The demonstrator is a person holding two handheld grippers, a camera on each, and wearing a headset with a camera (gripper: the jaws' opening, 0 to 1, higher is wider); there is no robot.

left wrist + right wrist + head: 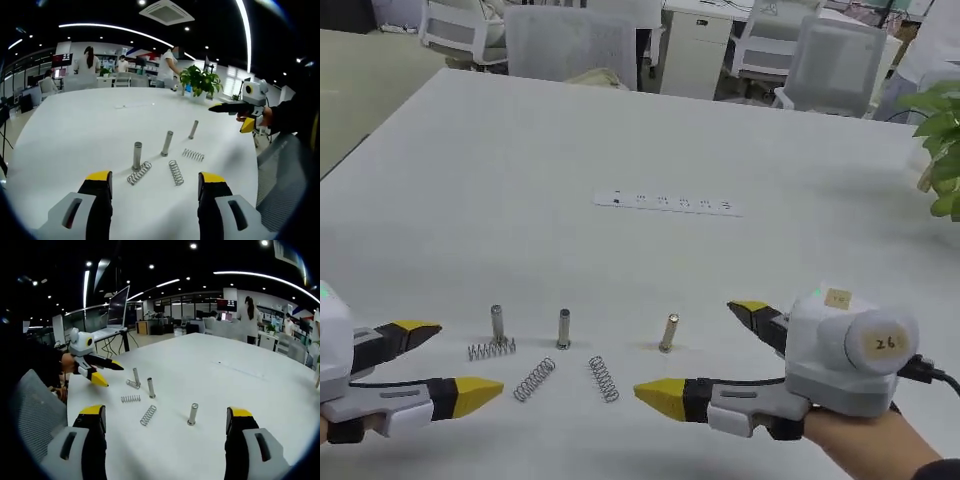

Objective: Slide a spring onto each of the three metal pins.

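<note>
Head view, left to right. The left gripper (471, 355) enters from the lower left corner of the frame. Its two yellow-tipped jaws stand wide apart and hold nothing.

Just right of it, in the lower centre of the frame, three metal pins stand upright in a row on the white table (620, 130): the left pin (497, 323), the middle pin (564, 328) and the right pin (669, 331). All three pins are bare.

Three springs lie flat on the table below the row, apart from one another:
- The left spring (491, 349) lies level at the foot of the left pin. Whether it touches the pin cannot be told.
- The middle spring (534, 379) lies slanted, below and between the left and middle pins.
- The right spring (603, 379) lies slanted the other way, below and just right of the middle pin.

The right gripper (682, 347) enters from the lower right corner. Its jaws are likewise spread, with nothing gripped. The right pin appears in the frame between the two tips.

A white power strip (668, 202) lies in the centre of the frame, well above the pins. Grey chairs (570, 45) line the upper edge, and a plant (942, 140) shows at the right edge.

Left gripper view: the jaws rise from the bottom, apart. The left pin stands nearest, at centre, with the other pins receding toward the upper right.

Right gripper view: the jaws rise from the bottom, apart. The right pin stands nearest, at centre, with the other pins receding toward the upper left.
</note>
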